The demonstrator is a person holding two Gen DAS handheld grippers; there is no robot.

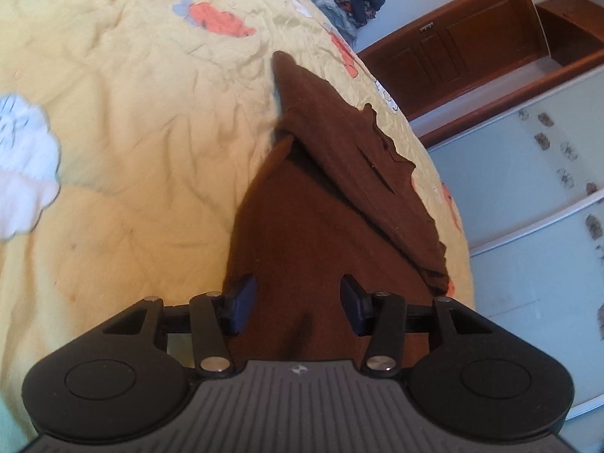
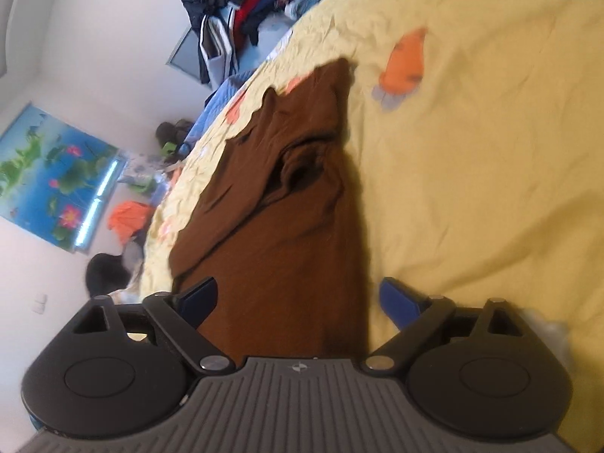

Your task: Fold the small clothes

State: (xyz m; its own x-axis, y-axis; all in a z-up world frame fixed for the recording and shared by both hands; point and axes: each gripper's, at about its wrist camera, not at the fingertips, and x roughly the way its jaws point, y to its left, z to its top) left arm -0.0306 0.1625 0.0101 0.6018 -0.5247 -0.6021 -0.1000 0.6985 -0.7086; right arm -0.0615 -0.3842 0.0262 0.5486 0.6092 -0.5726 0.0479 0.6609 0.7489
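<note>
Left gripper point(image 1: 298, 307): angled down over brown garment point(image 1: 321, 204), jaws parted, cloth seen between pads, not pinched.
Right gripper point(image 2: 298, 302): angled down, jaws spread wide, garment's near end point(image 2: 287, 234) between them, pads clear of cloth.
Garment look: brown, partly folded lengthwise, one layer lapped over another, edges rumpled.
Garment place: laid on yellow bedspread point(image 1: 132, 132) near bed edge.

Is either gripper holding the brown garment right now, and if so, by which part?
Neither. Both the left gripper and right gripper have open jaws over the near end of the brown garment, with no pad pressing on it.
</note>
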